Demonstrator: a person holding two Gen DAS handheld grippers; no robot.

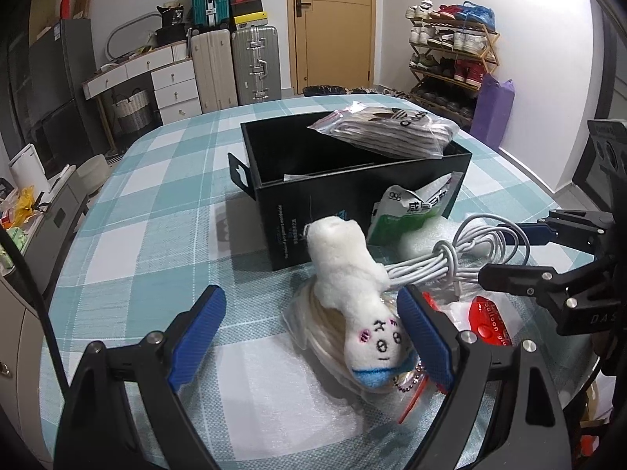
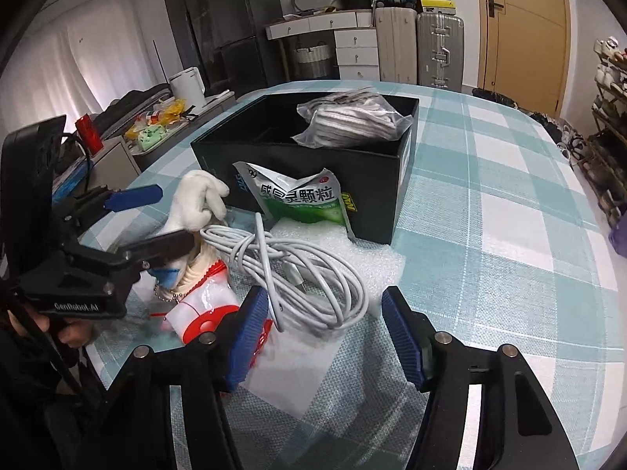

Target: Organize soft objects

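A white plush toy (image 1: 352, 286) with a stitched face lies on a bagged coil on the checked tablecloth; it also shows in the right wrist view (image 2: 198, 199). My left gripper (image 1: 313, 333) is open, its fingers either side of the plush's head. My right gripper (image 2: 325, 333) is open just before a coiled white cable (image 2: 298, 270), seen also in the left wrist view (image 1: 462, 258). A black box (image 1: 352, 180) holds a bagged striped garment (image 1: 388, 129). A green-white sachet (image 2: 301, 199) leans on the box.
A red and white packet (image 2: 203, 313) lies under the cable's near end. White foam sheet (image 2: 352, 246) lies beside the box. Suitcases (image 1: 235, 62), a drawer desk and a shoe rack (image 1: 450, 55) stand beyond the table.
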